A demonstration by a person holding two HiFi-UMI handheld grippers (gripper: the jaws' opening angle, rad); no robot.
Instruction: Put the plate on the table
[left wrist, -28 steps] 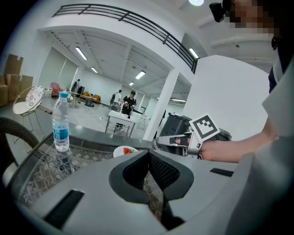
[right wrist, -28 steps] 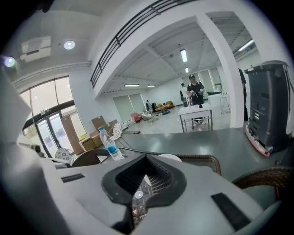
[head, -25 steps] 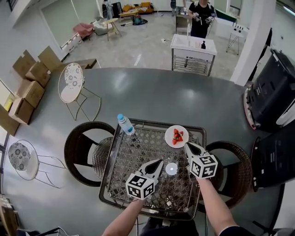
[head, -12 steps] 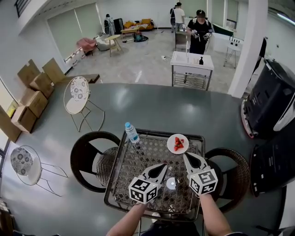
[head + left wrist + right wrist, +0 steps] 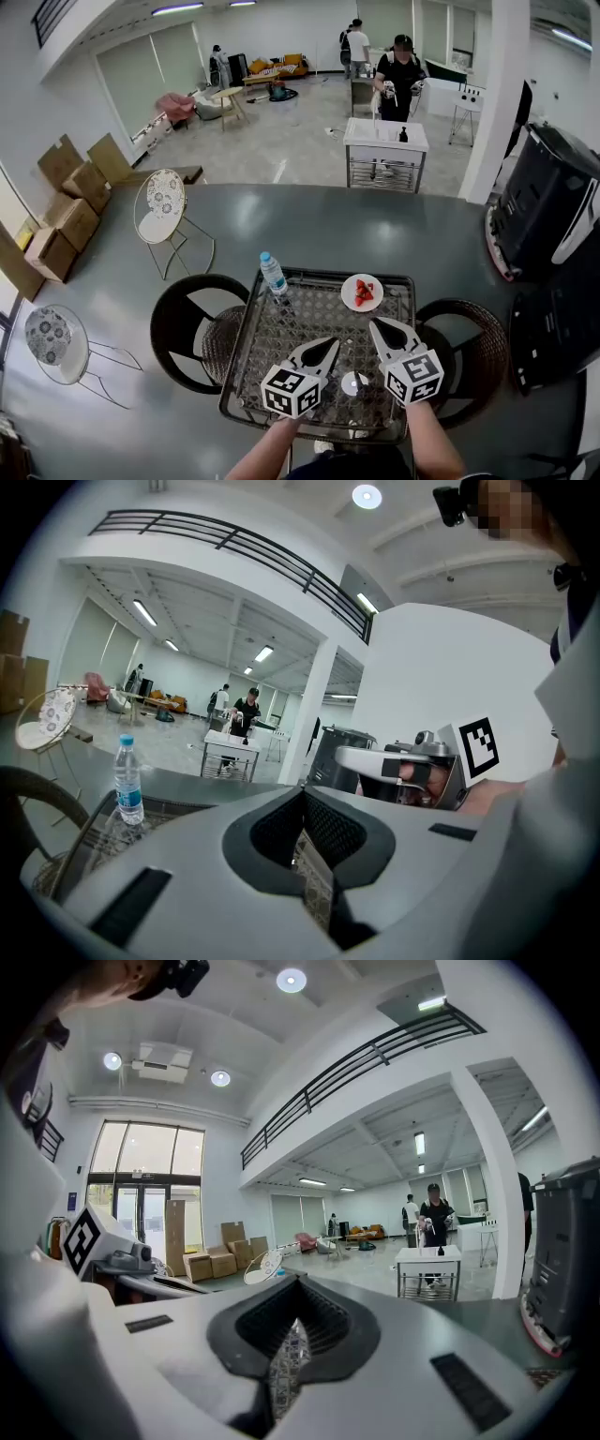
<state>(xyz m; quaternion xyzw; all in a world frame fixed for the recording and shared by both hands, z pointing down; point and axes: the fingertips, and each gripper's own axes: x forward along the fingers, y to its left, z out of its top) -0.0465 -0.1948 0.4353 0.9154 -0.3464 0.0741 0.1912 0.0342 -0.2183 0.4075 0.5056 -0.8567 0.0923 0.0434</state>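
Note:
A small white plate (image 5: 362, 292) with red strawberries rests on the far right part of the wire-mesh table (image 5: 281, 328). Both grippers hover over the near half of the table, away from the plate. My left gripper (image 5: 332, 343) points up and right, jaws together and empty. My right gripper (image 5: 375, 324) aims toward the plate from a short way back, also shut and empty. In the left gripper view the left gripper (image 5: 300, 794) shows closed jaws, with the right gripper (image 5: 403, 761) beyond. The right gripper (image 5: 295, 1283) is likewise shut in its own view.
A water bottle (image 5: 273, 273) stands at the table's far left corner, and shows as the bottle (image 5: 128, 780) in the left gripper view. A small glass (image 5: 353, 382) sits between the grippers. Dark wicker chairs (image 5: 187, 319) flank the table. People stand far behind a white cart (image 5: 384, 141).
The head view has lifted, showing more of the room. Both grippers have drawn back a little toward me, away from the plate, which has stayed in place.

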